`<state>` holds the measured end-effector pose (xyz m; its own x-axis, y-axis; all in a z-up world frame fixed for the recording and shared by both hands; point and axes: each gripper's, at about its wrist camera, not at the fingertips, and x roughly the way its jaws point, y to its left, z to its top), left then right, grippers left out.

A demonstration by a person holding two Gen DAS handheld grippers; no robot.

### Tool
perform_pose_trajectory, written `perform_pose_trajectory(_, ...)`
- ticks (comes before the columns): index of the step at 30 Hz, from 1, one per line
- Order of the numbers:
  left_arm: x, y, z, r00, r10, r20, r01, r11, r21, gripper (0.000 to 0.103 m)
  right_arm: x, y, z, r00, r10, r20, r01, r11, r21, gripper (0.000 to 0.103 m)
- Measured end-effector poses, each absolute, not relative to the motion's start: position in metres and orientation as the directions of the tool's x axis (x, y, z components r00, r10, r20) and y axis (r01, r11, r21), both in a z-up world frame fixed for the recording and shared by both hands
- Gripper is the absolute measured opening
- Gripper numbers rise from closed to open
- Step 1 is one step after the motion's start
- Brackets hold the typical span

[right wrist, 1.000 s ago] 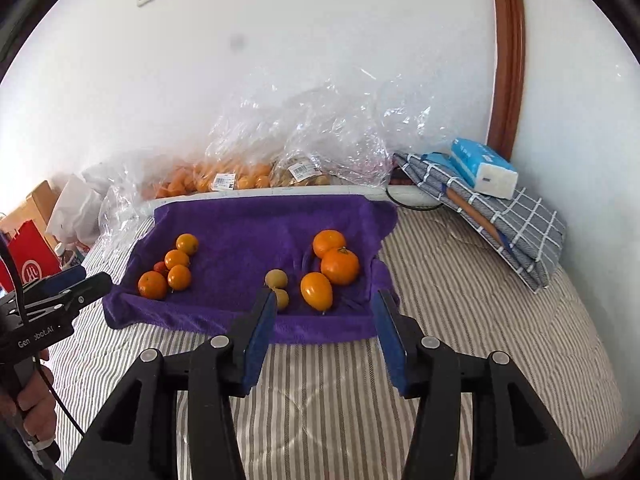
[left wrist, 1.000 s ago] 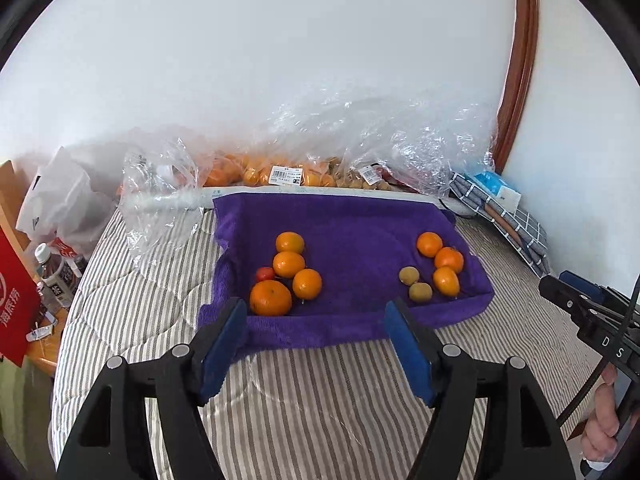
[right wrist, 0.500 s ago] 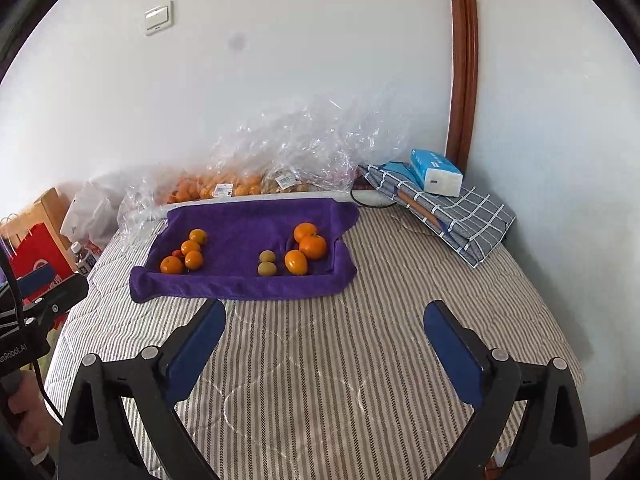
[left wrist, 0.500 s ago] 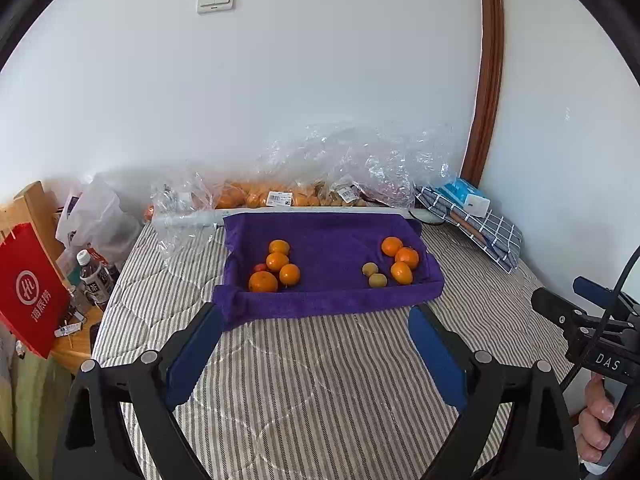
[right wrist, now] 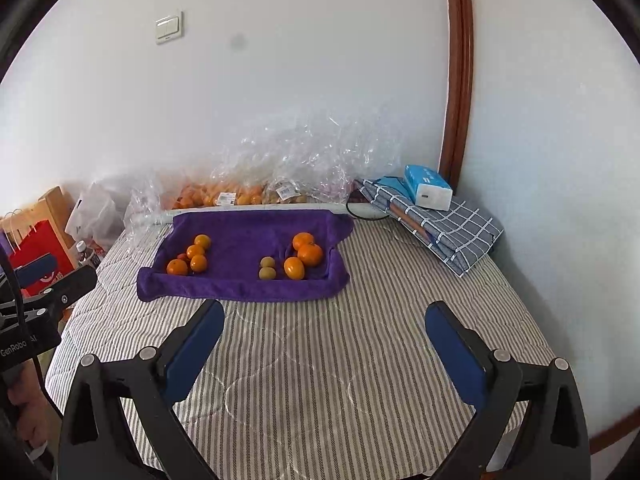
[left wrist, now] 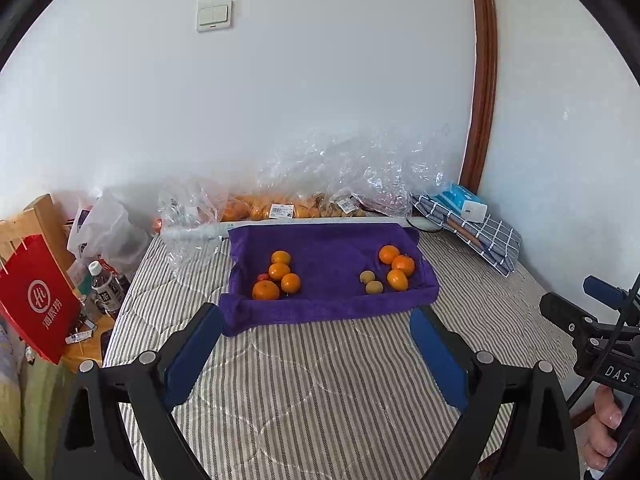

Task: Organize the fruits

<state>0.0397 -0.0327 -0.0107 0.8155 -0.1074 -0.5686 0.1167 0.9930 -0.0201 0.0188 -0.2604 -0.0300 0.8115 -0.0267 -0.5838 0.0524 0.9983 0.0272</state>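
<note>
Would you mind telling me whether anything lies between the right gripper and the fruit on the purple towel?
Nothing visible does. The right gripper, jaws open and empty, faces the purple towel across bare striped bedding. The two small greenish fruits sit near the towel's front edge, unobstructed.

- Towel [left wrist: 328, 264] was purple.
- Oranges [left wrist: 280, 270] orange; two small fruits [left wrist: 370, 282] yellow-green.
- Bed [left wrist: 320, 380] cover: grey-white stripes.
- Folded cloth [right wrist: 452, 228]: blue-grey, white grid.
- Paper bag [left wrist: 38, 296] red.
- Gripper pads [right wrist: 452, 344] blue.

Two fruit clusters [left wrist: 277, 276] [left wrist: 387, 271] lie apart on towel [left wrist: 328, 248].
</note>
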Motion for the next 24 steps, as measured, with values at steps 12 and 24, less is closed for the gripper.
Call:
perform_pose_trajectory(12, 0.0427, -0.0265, -0.0161, 0.806, -0.099, -0.583, 0.099, 0.995, -0.031, 0.095, 0.0204, -0.2594, -0.0312, 0.81, -0.019, -0.586, 0.055, 0.998, 0.044, 0.1)
perform_pose_trajectory(24, 0.0418, -0.0253, -0.0144, 0.808, -0.095, -0.581, 0.094, 0.995, -0.031, 0.095, 0.0215, -0.2654, -0.0336, 0.804, -0.022, -0.594, 0.071, 0.996, 0.059, 0.1)
